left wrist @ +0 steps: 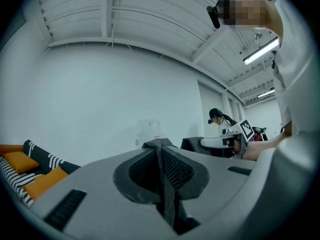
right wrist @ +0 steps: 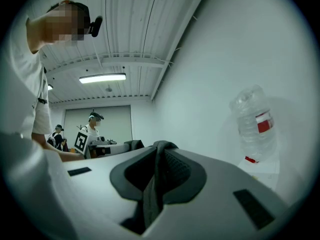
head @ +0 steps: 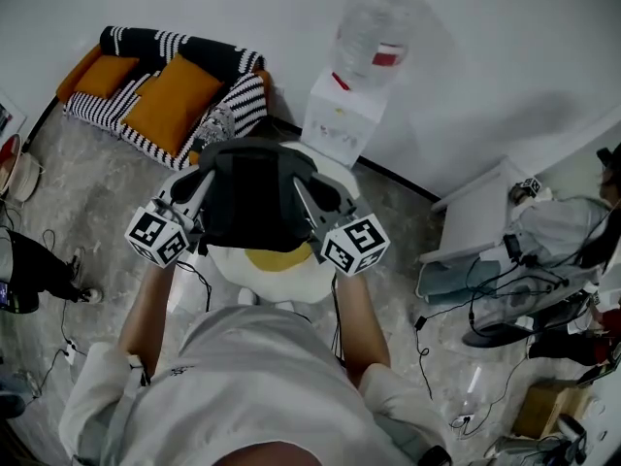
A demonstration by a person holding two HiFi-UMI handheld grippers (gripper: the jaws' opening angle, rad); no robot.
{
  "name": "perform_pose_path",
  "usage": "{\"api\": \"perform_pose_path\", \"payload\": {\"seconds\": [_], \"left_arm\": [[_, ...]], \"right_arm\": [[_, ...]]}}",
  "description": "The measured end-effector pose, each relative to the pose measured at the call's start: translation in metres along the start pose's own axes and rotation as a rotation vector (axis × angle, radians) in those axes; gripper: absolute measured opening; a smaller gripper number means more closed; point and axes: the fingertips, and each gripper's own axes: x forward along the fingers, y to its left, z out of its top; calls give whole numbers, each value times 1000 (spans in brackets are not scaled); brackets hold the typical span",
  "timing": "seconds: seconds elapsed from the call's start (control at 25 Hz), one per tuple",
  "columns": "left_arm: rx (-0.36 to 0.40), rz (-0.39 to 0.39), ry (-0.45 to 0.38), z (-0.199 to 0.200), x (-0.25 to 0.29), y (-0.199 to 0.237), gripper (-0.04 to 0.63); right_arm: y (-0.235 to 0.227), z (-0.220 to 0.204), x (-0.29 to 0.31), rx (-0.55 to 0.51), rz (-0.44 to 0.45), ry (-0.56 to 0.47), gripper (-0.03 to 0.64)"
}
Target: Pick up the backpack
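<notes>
Striped sofa (head: 165, 90): upper left of the head view, against the wall, with orange cushions (head: 173, 105) on it.

White table (head: 482, 212): right edge of the head view, with cables trailing from it to the floor.

Water dispenser (head: 338, 122): upper centre, against the wall, with a clear bottle (head: 374, 29) on top of it. The bottle also shows at the right of the right gripper view.

Backpack (head: 254, 197): dark, at the centre of the head view, hanging between my two tongs. Directly below it in the frame is a white rounded object (head: 291, 272) with a yellow patch. I cannot tell from above whether the backpack touches that object.

Left gripper (left wrist: 162, 176): left of centre in the head view, on the backpack's left side. The jaws are drawn almost together and pinch a dark fold of the backpack's fabric. The fold stands upright in the narrow gap between the pads.

Right gripper (right wrist: 154, 179): right of centre in the head view, on the backpack's right side. The jaws are likewise nearly closed and clamped on a dark fold of the backpack, which runs up between the pads and curls over at the top.

Both marker cubes point toward my body at the lower part of the head view.
</notes>
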Motion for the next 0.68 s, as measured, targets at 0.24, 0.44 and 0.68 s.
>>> {"api": "perform_pose_path", "payload": {"seconds": [0.24,0.44,0.68], "left_arm": [[-3,-2,14,-7,3,4,29],[-25,-3,17,-11,1,8,31],[-18,-4,23,-13,4,14,31]], "right_arm": [[-4,-5,3,-5,-12,20,35],[-3,-7,6,-1,-15,29,35],[-6,-10,12,-4,-18,40,35]]}}
